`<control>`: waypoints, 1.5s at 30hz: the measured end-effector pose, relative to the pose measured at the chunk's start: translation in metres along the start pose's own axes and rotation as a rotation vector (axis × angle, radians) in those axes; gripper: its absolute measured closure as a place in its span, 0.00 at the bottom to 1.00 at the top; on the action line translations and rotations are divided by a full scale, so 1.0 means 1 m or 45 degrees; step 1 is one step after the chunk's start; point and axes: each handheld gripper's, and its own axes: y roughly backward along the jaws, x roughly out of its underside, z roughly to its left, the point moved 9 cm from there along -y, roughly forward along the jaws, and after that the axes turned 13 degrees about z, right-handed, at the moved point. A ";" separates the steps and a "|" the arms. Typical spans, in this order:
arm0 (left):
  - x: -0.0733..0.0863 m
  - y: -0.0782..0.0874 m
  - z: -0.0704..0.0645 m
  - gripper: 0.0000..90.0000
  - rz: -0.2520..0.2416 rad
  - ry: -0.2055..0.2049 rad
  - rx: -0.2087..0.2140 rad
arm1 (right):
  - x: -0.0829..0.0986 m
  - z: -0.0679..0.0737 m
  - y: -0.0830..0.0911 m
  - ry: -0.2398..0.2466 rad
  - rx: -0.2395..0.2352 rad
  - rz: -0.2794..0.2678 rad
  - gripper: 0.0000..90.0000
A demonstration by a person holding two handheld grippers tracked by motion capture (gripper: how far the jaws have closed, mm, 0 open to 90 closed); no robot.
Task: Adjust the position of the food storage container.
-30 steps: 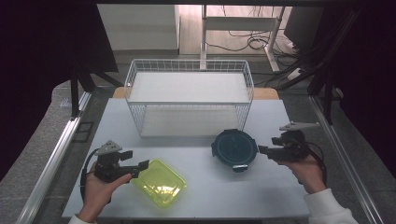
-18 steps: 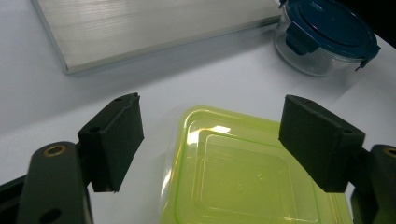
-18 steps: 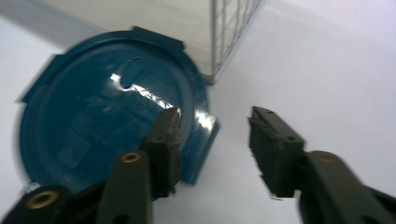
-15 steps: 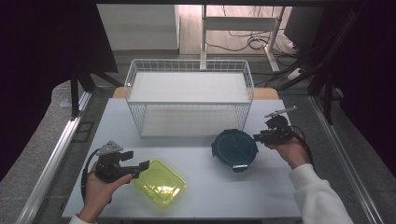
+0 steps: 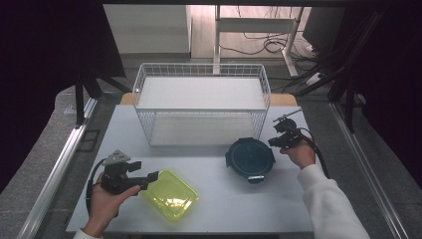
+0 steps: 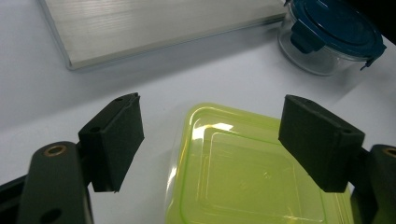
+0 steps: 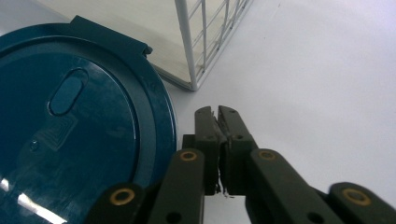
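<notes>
High view: the left gripper (image 5: pixel 152 176) is held low over the near left of the table (image 5: pixel 219 209), its jaws spread wide and reaching the left edge of the yellow box (image 5: pixel 170 195). They grip nothing. The person's hand covers most of the gripper's body. The box lies flat near the table's near edge, with bare table to its right. The right gripper (image 5: pixel 272 142) is just right of the blue-lidded tub (image 5: pixel 250 159), beside it rather than around it; its jaws are too small here to judge. The tub stands just near of the wire basket (image 5: pixel 201 107), close to its right near corner. A strip of open table runs between basket and tub, and a wider one right of the right hand (image 5: pixel 298 153).

Left gripper view: the two pads (image 6: pixel 116 140) stand far apart with the box (image 6: pixel 252 172) between and beyond them, not touching either as far as can be seen. The box's near and right parts are cut off by the frame. The tub (image 6: pixel 331 42) is far right, its right side cropped. The basket's floor (image 6: pixel 154 25) shows at the far left.

Right gripper view: the jaws are pressed together, with nothing between them. The gripper (image 7: pixel 218 112) sits just right of the tub's lid (image 7: pixel 79 126), very close to its rim; whether they touch is unclear. The lid is cut off at left and bottom. The basket's corner post (image 7: pixel 187 46) stands just beyond; white table lies open to the right.
</notes>
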 end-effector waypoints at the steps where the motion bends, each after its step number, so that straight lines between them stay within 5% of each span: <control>1: 0.000 0.000 0.000 0.24 0.000 0.005 0.003 | 0.000 0.000 -0.001 0.006 -0.001 0.003 0.98; 11: 0.000 -0.001 0.001 0.24 -0.003 0.006 0.005 | 0.000 0.010 -0.008 0.077 0.005 0.044 0.99; 22: -0.001 -0.002 -0.003 0.24 0.001 0.000 0.013 | 0.010 0.019 -0.005 0.082 0.034 0.074 0.99; 45: -0.004 -0.006 -0.010 0.24 0.010 -0.025 0.021 | 0.026 0.065 -0.004 0.138 -0.080 0.076 0.99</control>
